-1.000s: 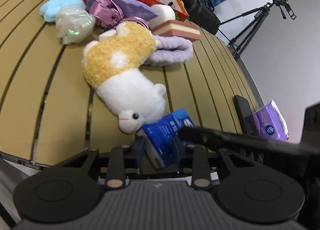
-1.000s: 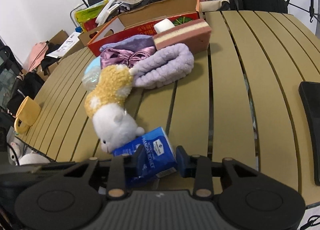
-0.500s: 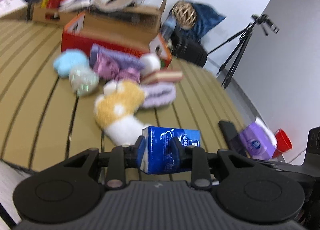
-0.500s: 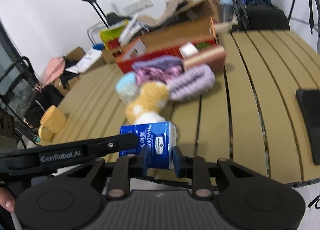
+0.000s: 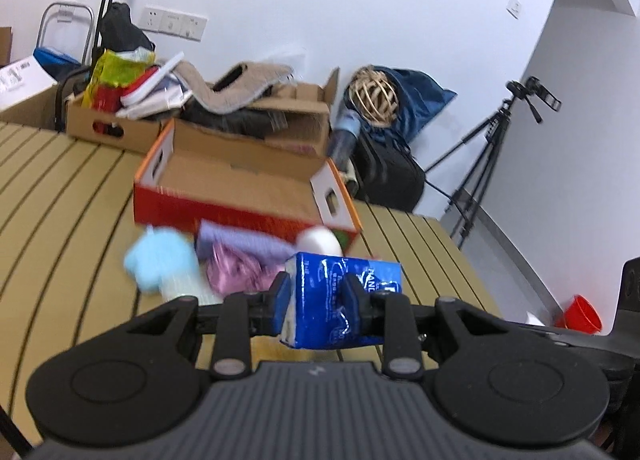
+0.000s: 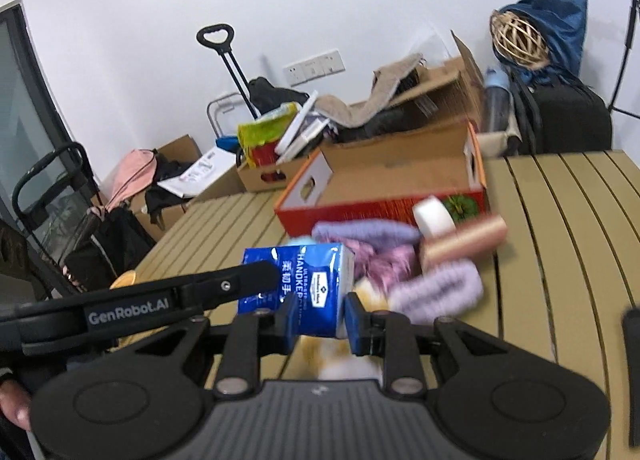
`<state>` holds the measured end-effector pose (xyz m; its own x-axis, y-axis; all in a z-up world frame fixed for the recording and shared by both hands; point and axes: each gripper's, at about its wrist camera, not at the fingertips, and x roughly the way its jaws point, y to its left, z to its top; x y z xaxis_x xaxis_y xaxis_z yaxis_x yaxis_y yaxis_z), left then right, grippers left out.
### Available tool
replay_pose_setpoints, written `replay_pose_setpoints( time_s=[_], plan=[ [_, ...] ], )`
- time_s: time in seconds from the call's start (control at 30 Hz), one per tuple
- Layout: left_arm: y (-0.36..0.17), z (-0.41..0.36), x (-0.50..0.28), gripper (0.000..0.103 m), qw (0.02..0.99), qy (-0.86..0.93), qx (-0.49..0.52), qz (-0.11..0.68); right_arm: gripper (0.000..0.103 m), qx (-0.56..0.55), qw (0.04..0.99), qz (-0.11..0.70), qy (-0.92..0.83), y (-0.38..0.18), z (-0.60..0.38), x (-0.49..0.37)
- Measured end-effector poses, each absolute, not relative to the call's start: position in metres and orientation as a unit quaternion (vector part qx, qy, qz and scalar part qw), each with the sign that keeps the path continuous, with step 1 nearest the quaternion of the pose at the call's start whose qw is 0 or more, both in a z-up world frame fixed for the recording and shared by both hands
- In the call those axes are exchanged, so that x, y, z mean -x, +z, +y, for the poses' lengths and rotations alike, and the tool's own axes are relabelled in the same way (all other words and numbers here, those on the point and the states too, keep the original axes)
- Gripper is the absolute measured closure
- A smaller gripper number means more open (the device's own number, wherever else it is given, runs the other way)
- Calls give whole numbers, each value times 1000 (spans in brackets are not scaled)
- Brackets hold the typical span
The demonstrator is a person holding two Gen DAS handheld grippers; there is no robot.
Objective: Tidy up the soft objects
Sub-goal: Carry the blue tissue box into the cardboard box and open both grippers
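A blue tissue pack (image 5: pixel 340 288) (image 6: pixel 304 276) hangs above the slatted table, pinched from two sides. My left gripper (image 5: pixel 316 300) is shut on one end and my right gripper (image 6: pixel 320 320) is shut on the other. The left gripper's arm (image 6: pixel 180 296) crosses the right wrist view. Beyond the pack lies the blurred soft pile: a light blue piece (image 5: pixel 160 260), pink satin cloth (image 5: pixel 236 272), a purple fuzzy band (image 6: pixel 440 292), a cake-shaped sponge (image 6: pixel 464 240) and a white round piece (image 6: pixel 434 215). Behind the pile stands an open red box (image 5: pixel 240 215) (image 6: pixel 360 207). The yellow-and-white plush (image 6: pixel 360 344) is mostly hidden under my right gripper.
A black phone (image 6: pixel 632 360) lies at the table's right edge. Cardboard boxes (image 5: pixel 120 127) full of clutter stand past the table's far side, with a black bag (image 5: pixel 388 171), a tripod (image 5: pixel 492 151) and a red cup (image 5: pixel 580 312) on the floor.
Both grippers have lifted the tissue pack off the table, away from the plush. The views have tilted up, so the red box's inside and the far wall now show.
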<state>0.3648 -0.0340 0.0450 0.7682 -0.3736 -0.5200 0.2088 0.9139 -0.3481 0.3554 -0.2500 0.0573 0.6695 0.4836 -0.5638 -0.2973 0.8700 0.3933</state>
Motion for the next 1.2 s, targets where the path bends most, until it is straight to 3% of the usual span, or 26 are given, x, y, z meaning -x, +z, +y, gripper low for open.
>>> replay_pose_setpoints(
  time_s=[0.3,0.5,0.67,0.87,0.97,1.13,1.2],
  plan=[
    [53,0,-543,75,927,-145,151,312,79,-155,903,337,216,59,-218,-544],
    [20,36,-676,75,905,-120,172,371,79,-195,881,381,200,21,-192,-680],
    [-17,46,-756,75,894,-88,119,423,81,-226,849,440,185,-33,-167,-767],
    [-46,56,-796,76,896,-52,70,435,86,-266,820,479,165,-90,-140,-814],
    [-41,61,-796,68,899,-52,72,428,86,-261,820,484,159,-95,-133,-819],
    [-21,61,-781,66,906,-54,56,416,86,-212,839,474,163,-71,-133,-807],
    [-9,61,-772,59,908,-54,52,412,86,-196,848,465,162,-49,-143,-800]
  ],
)
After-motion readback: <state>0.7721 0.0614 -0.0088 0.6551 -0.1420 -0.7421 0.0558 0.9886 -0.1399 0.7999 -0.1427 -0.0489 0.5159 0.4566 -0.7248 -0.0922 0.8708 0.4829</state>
